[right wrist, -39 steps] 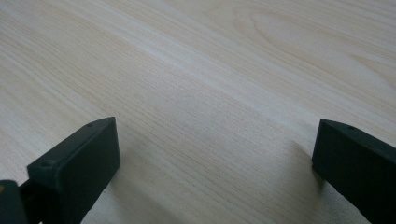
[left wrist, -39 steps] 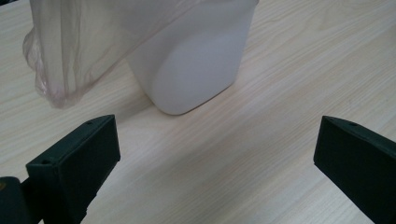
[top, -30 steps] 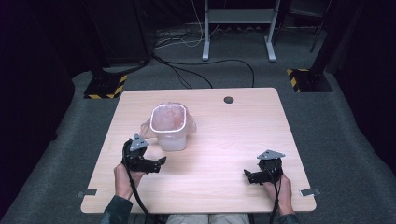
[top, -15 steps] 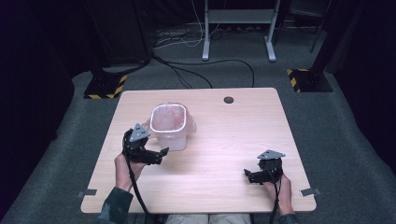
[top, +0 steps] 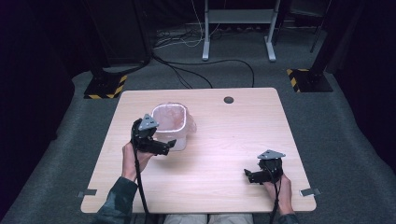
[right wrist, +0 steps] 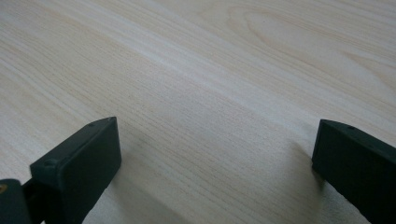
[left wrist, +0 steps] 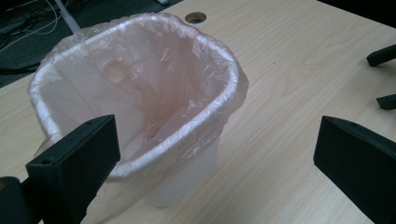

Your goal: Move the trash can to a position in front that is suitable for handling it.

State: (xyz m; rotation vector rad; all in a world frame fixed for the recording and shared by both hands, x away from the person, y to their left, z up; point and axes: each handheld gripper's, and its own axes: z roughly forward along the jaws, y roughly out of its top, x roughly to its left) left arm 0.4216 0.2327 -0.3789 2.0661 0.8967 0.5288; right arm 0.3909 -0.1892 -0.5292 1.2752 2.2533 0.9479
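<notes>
A small white bin (top: 173, 125) lined with a thin pinkish plastic bag stands on the left half of the wooden table (top: 224, 140). My left gripper (top: 168, 147) is open at the bin's near side, raised off the table. In the left gripper view its jaws stand wide apart (left wrist: 215, 140). The left jaw is in front of the bag's rim (left wrist: 140, 93), and the right jaw is over bare wood. The bin looks empty inside. My right gripper (top: 248, 176) rests low at the table's near right, open (right wrist: 215, 144), with only wood grain between its jaws.
A round cable hole (top: 228, 100) sits near the table's far edge. Two small clips are at the near corners (top: 87, 192). The right gripper's fingertips (left wrist: 383, 55) show far off in the left gripper view. Cables and stand legs lie on the floor beyond the table.
My left gripper has risen and moved forward to the bin's near side. The right gripper has stayed where it was.
</notes>
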